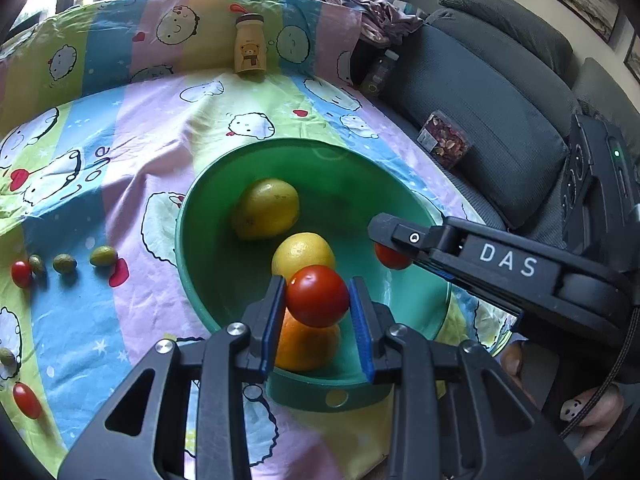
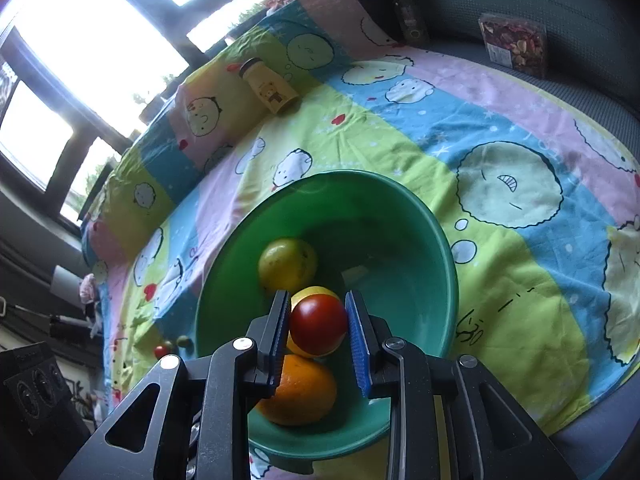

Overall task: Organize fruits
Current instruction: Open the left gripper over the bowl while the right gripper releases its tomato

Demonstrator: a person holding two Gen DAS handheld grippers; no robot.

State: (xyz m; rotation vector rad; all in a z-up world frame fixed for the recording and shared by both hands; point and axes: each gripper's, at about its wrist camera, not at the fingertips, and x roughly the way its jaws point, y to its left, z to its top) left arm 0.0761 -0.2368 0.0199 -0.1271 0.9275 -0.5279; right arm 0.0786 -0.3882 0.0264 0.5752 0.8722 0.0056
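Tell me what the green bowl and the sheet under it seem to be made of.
Green bowl: probably plastic, smooth with a semi-gloss finish; it has soft highlights and one even colour with a thin moulded rim.
Sheet: woven fabric, likely cotton, matte; it creases and folds, and its cartoon print shows no shine.

Cartoon-print bedsheet [image 1: 160,128], upright bear-label bottle [image 1: 250,46], grey sofa cushions [image 1: 480,112], clear snack box [image 1: 444,144] beside them.
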